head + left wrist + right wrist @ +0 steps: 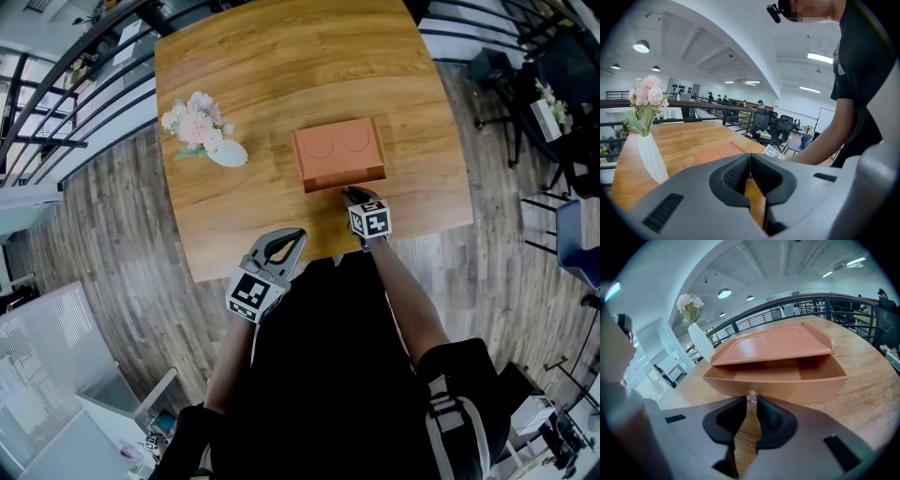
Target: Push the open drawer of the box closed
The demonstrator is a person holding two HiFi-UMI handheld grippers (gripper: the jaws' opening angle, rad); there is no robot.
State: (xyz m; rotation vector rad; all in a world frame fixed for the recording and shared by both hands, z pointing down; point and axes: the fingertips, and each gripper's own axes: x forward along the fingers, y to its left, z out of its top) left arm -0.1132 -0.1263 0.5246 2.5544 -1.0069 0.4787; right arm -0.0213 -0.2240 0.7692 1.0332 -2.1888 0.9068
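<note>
A terracotta box (336, 148) sits on the wooden table (281, 56), its drawer (345, 177) pulled out a little toward me. In the right gripper view the box top (773, 345) overhangs the open drawer (787, 384), which looks empty. My right gripper (349, 194) is at the drawer's front, its jaws (752, 401) closed around the small clear knob (752, 397). My left gripper (292, 235) hovers at the table's near edge, left of the box, shut with nothing in it; its tips (750, 157) meet.
A white vase of pink flowers (203, 132) lies left of the box on the table; the left gripper view has the vase (648, 157) close by. Railings and office chairs (525, 84) surround the table, over a wood-plank floor.
</note>
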